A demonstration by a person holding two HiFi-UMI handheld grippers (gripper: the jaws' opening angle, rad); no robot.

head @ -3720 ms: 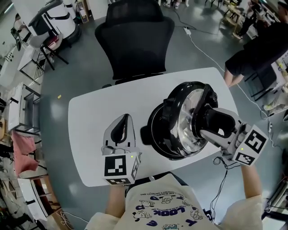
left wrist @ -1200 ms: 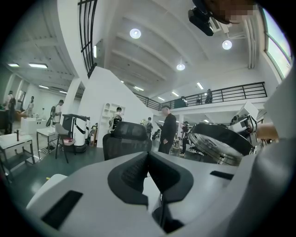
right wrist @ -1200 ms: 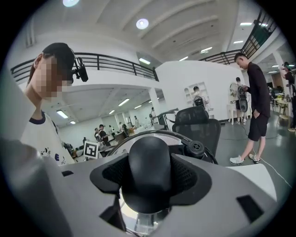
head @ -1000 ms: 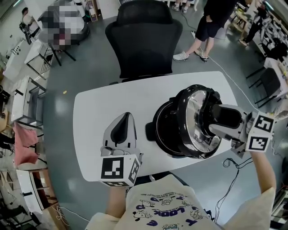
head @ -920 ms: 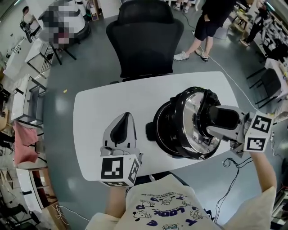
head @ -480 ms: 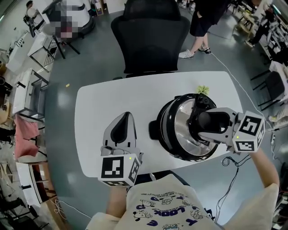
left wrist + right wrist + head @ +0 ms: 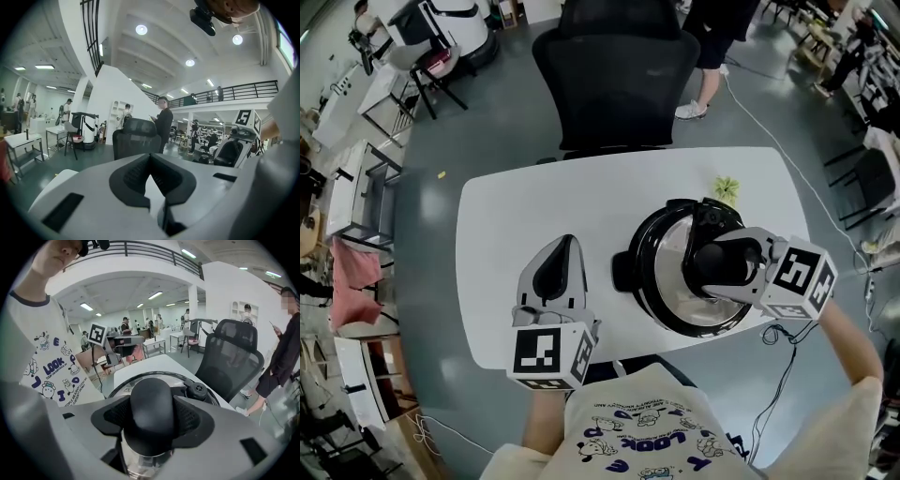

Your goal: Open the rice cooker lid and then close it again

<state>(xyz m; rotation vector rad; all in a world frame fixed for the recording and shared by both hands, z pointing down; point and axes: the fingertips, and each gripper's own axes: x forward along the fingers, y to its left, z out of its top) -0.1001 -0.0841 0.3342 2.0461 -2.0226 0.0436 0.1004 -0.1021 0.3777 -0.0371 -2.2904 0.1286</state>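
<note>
- We see the black rice cooker [image 7: 630, 274] at centre right, its shiny lid [image 7: 675, 302] lying flat over it.
- Our right gripper [image 7: 715, 263] is clamped on the lid's knob [image 7: 150, 404].
- The left gripper view shows our left gripper [image 7: 152, 190] with jaws together and empty.
- Only the head view shows a green scrap [image 7: 727, 187].

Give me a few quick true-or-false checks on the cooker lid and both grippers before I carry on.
1. The right gripper is shut on the lid's black knob. True.
2. The lid stands upright with the pot open. False: it lies down over the rice cooker.
3. The left gripper grips the cooker's side. False: its fingers are together on nothing, and it lies on the table left of the cooker, apart from it.
4. A small green thing lies on the table beyond the cooker. True.
</note>
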